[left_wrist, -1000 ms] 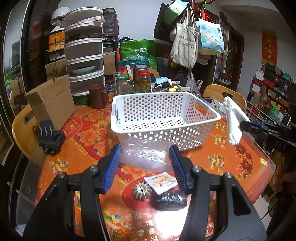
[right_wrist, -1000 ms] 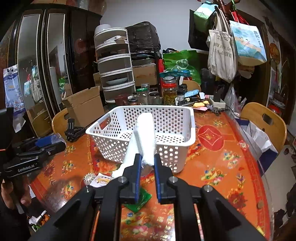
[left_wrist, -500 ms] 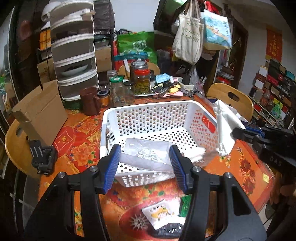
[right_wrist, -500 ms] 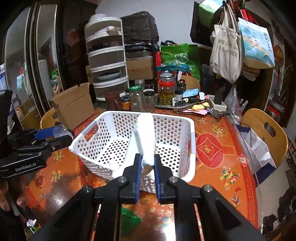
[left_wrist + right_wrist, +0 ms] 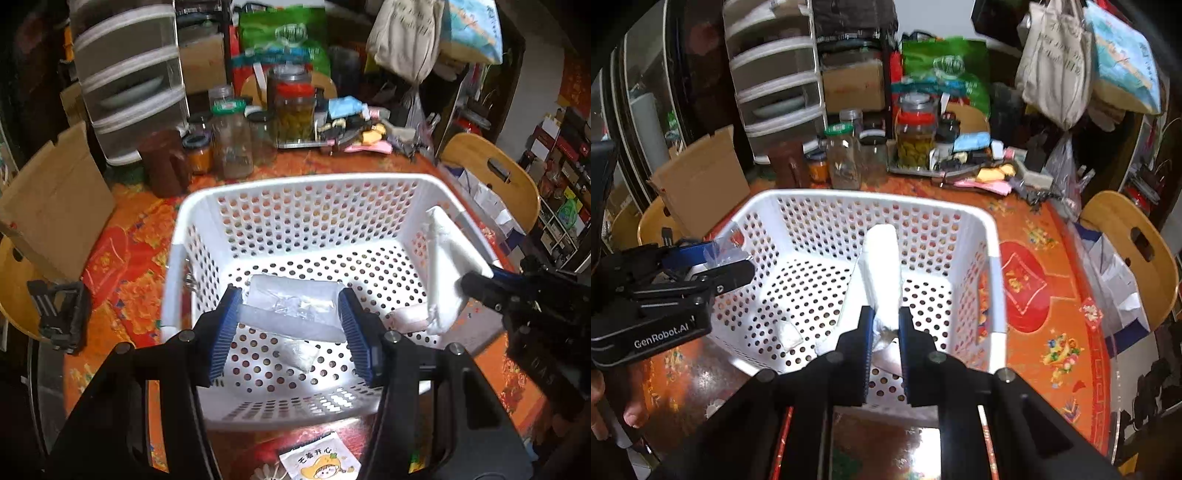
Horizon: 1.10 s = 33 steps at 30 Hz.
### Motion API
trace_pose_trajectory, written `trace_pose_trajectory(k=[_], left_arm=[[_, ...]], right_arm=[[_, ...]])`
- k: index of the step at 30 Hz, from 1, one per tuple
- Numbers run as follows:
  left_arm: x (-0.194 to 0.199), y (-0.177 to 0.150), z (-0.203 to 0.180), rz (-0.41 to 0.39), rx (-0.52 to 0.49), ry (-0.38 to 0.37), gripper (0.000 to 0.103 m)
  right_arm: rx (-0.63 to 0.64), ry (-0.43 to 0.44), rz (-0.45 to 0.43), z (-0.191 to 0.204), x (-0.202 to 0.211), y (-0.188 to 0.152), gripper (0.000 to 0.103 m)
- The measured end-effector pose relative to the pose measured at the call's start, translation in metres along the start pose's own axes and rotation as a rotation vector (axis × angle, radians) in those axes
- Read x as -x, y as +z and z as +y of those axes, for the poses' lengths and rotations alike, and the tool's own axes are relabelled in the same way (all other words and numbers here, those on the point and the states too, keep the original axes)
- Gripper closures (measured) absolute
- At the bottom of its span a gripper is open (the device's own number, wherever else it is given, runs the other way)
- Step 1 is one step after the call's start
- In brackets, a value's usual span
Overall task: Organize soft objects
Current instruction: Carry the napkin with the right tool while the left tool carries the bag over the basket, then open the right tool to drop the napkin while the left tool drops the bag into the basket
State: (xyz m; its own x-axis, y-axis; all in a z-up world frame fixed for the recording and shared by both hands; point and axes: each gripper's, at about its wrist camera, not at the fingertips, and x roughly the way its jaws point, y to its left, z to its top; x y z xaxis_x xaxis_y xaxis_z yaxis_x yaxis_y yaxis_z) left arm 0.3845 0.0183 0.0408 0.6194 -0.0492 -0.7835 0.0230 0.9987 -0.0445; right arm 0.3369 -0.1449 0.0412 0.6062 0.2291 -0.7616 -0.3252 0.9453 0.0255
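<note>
Both tongs over the white perforated plastic basket [image 5: 317, 192], each carrying something soft.
Left tongs [image 5: 291, 325] grip a limp clear plastic bag [image 5: 295, 310] by its sides; right tongs [image 5: 884, 332] pinch a floppy white folded cloth [image 5: 882, 273] at its end. Both look light, no slip risk.

a round table [image 5: 1045, 266] under a red and orange flowered cloth is filling the middle of a crowded room. wooden chairs [image 5: 1137, 240] are standing at its edge, one [image 5: 491, 170] on the right side and another [image 5: 14, 291] on the left. a white stack of drawers [image 5: 775, 77] is rising behind the jars [image 5: 916, 129], and tote bags [image 5: 1056, 62] are hanging against the pale wall [image 5: 934, 18] (bright light is glaring off the tabletop).
</note>
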Motion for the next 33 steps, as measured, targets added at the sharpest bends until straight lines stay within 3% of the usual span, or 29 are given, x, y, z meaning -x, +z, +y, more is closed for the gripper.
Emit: trace_pose_trajectory(k=[14, 21, 24, 26, 29, 33], left_arm=[[-0.075, 0.003, -0.01, 0.175, -0.01, -0.006, 0.051], [-0.082, 0.0, -0.009, 0.203, -0.01, -0.015, 0.05], [-0.081, -0.001, -0.009, 0.201, -0.009, -0.027, 0.045], [-0.08, -0.001, -0.01, 0.195, -0.005, -0.039, 0.031], [-0.075, 0.0, -0.009, 0.174, 0.006, -0.06, 0.023], [-0.064, 0.002, -0.005, 0.149, 0.027, -0.085, 0.023]], right_arm=[[0.044, -0.037, 0.144, 0.006, -0.055, 0.005, 0.091], [0.063, -0.031, 0.17, 0.008, -0.063, 0.004, 0.091], [0.062, -0.029, 0.167, 0.007, -0.062, 0.004, 0.085], [0.057, -0.027, 0.16, 0.007, -0.06, 0.003, 0.076], [0.042, -0.015, 0.138, 0.002, -0.053, 0.003, 0.064], [0.031, 0.001, 0.099, -0.004, -0.037, 0.003, 0.056]])
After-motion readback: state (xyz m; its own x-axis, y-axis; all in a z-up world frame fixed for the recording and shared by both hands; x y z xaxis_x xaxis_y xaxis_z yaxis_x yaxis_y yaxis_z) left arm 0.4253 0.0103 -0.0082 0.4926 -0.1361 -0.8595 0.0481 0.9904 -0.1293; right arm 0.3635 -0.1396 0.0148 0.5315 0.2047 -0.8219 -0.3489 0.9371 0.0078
